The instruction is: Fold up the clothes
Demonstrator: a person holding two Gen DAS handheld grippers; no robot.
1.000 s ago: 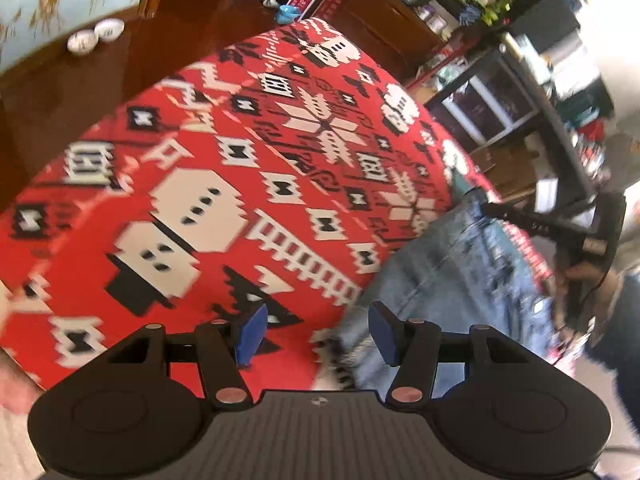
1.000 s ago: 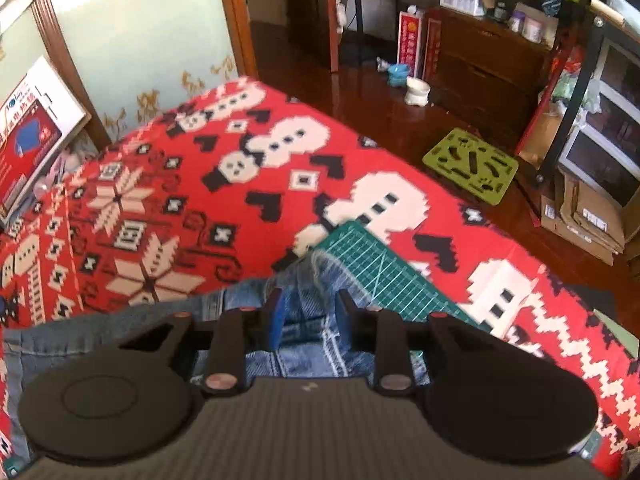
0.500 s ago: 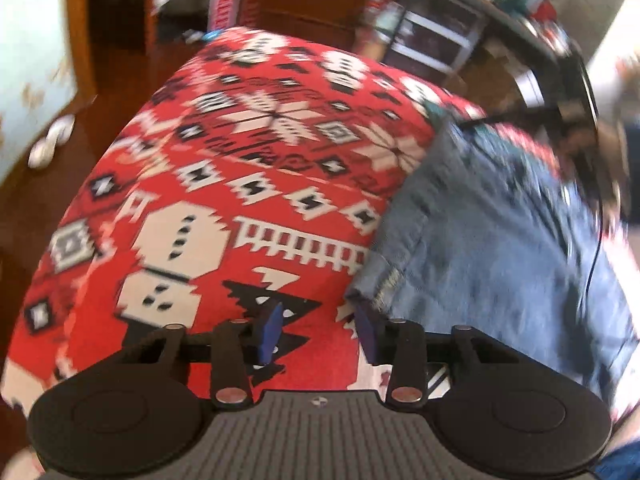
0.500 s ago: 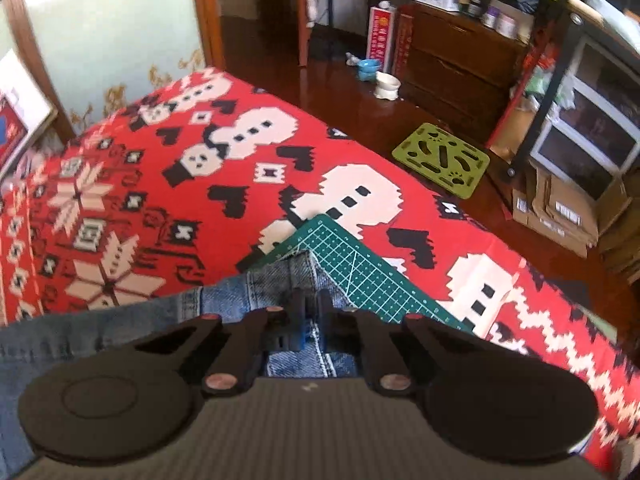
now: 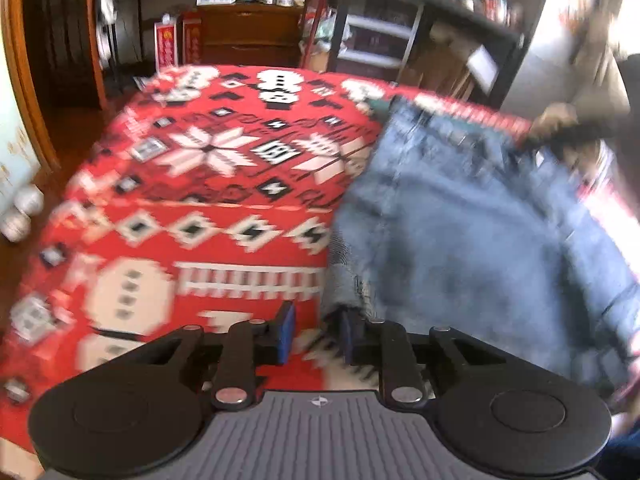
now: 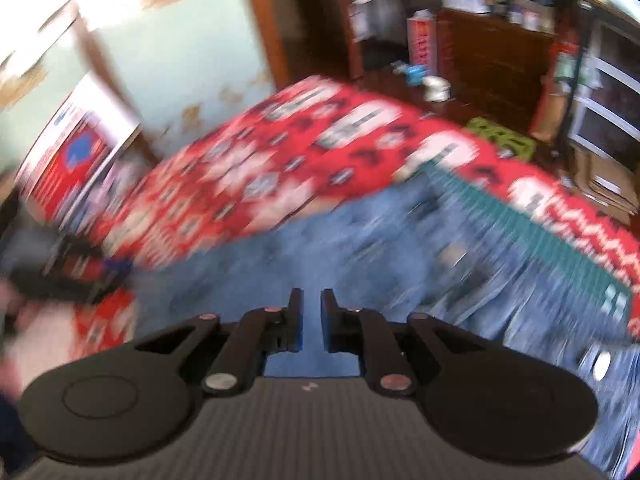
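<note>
Jeans [image 5: 472, 232], blue denim, lie spread on the red patterned blanket [image 5: 208, 184] covering the desk, filling the 1 to 4 o'clock part of my left wrist view. My left hand-held gripper [image 5: 316, 336] sits low at the 6 o'clock edge, jaws parted a moderate way, nothing between the blue pads [image 5: 287, 332]; its right finger is touching or just beside the near hem corner of the jeans, blur makes it hard to say which. At 2 o'clock in that view a hand [image 5: 556, 120] is at the far edge of the denim, details smeared. Right wrist view is heavily motion-blurred: jeans [image 6: 360, 264] fill the middle and the 3 to 5 o'clock area, lying over a green cutting mat [image 6: 532, 232] that shows at 3 o'clock, blanket [image 6: 280, 160] beyond at 11 to 1 o'clock. My right hand-held gripper [image 6: 311, 320] hovers over the denim with a narrow gap between the fingers, blue fabric visible through the gap, not clamped on anything I can see. At 9 o'clock in the right view a dark blurred shape, likely my other hand-held gripper [image 6: 68, 276]. Dark wooden cabinet [image 5: 248, 32] and shelves behind the desk at 12 o'clock.
</note>
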